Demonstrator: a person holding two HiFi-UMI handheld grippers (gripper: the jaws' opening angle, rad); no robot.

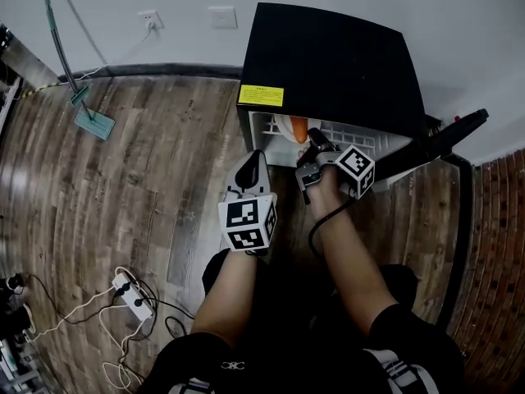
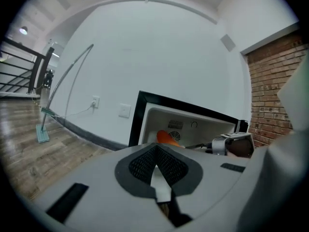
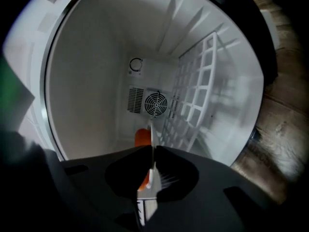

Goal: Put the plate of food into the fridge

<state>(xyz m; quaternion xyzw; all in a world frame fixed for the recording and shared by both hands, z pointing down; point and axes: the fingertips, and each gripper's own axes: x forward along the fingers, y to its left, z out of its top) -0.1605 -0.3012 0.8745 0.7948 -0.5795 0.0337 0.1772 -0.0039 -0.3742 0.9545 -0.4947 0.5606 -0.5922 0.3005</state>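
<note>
A black mini fridge [image 1: 328, 64] stands open against the wall, its white inside [image 3: 91, 81] showing a wire shelf [image 3: 198, 100]. The white plate [image 1: 281, 126] with orange food [image 1: 297, 129] is just inside the fridge mouth. My right gripper [image 1: 313, 144] is at the opening, shut on the plate's rim; in the right gripper view the rim [image 3: 152, 134] runs edge-on between the jaws [image 3: 152, 151], with the orange food [image 3: 141, 137] beside it. My left gripper [image 1: 253, 159] hangs shut and empty in front of the fridge's left edge, and its own view shows the pads [image 2: 157, 156] pressed together.
The fridge door [image 1: 447, 138] swings out to the right. A mop [image 1: 92, 120] leans at the wall on the left. A power strip [image 1: 131, 294] and cables lie on the wooden floor at lower left. A brick surface [image 1: 500, 245] lies on the right.
</note>
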